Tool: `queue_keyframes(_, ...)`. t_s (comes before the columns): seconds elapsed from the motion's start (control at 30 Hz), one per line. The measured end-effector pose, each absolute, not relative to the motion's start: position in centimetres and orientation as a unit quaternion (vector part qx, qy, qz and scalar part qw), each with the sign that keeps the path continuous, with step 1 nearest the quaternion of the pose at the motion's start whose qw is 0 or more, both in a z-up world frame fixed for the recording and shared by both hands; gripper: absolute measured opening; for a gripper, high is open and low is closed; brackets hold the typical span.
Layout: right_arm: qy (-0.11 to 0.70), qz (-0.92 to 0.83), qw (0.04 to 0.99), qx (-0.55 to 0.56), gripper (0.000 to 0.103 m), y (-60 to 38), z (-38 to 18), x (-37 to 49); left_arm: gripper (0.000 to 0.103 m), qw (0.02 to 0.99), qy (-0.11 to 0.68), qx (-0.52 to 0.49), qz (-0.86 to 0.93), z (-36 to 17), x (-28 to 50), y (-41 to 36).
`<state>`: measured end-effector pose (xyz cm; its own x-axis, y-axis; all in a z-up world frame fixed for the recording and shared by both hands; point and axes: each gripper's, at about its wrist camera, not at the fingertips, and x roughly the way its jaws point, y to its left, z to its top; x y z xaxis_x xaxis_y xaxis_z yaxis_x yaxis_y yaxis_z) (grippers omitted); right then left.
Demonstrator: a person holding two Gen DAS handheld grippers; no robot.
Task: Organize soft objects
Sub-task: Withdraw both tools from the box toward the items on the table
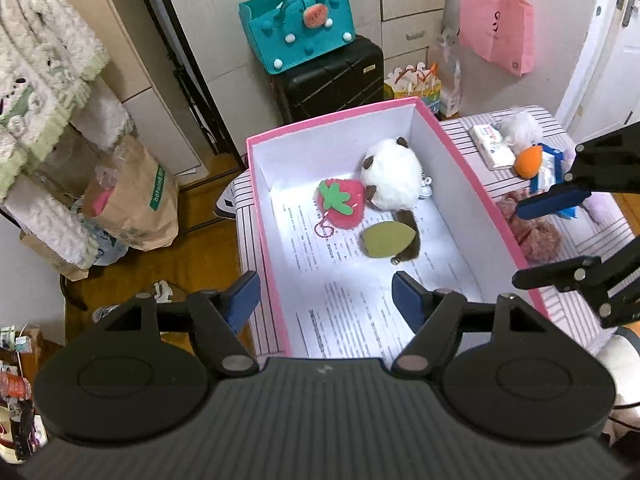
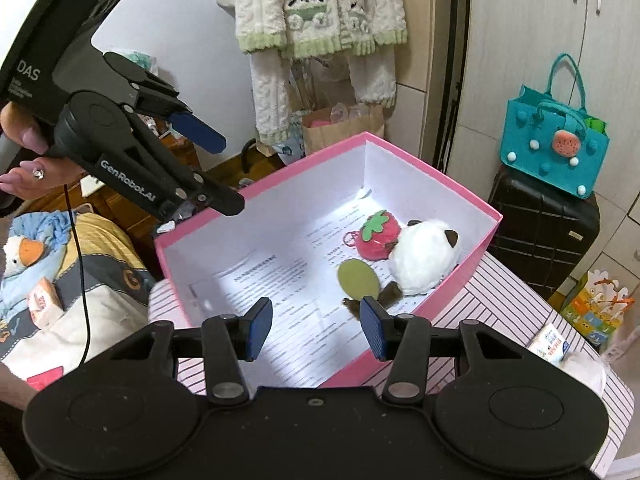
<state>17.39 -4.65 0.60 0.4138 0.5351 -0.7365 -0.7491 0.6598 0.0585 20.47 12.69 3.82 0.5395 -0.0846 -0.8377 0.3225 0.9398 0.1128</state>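
Note:
A pink box [image 1: 332, 119] with a white inside stands on a striped table [image 1: 472, 128]. Printed paper lines its floor. At its far end lie a white panda plush [image 1: 390, 176], a red strawberry plush [image 1: 342, 204] and a green leaf-shaped plush with a brown part [image 1: 386, 240]. My left gripper [image 1: 326, 300] hangs open over the box's near end with nothing between its fingers. My right gripper [image 1: 520, 246] is at the box's right side, over the table. In the right wrist view the box [image 2: 452, 292], panda [image 2: 424, 256], strawberry [image 2: 378, 236] and leaf [image 2: 358, 280] show. My right gripper [image 2: 317, 330] is open and empty, and the left gripper [image 2: 218, 168] is above the box's far-left rim.
On the table to the right of the box are a tissue pack [image 1: 492, 146], an orange sponge [image 1: 528, 162] and a pink knitted item [image 1: 548, 240]. A teal bag [image 1: 298, 20] sits on a black suitcase [image 1: 332, 76]. Paper bags [image 1: 136, 200] stand on the floor at the left.

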Motion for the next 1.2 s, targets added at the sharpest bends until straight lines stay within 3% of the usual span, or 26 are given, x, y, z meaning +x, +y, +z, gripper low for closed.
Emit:
queue_keyframes(0.8, 0.365, 0.341, 0.856, -0.135, 0.054, -12.1, 2.2, 6.2, 0.074, 0.896, 0.400, 0.107, -0.161, 7.3, 5.0, 10.5)
queue_keyframes(1.2, 0.385, 0.324, 0.855, -0.123, 0.055, -15.1, -1.5, 2.7, 0.074, 0.872, 0.418, 0.129, -0.220, 3.3, 2.8, 5.5)
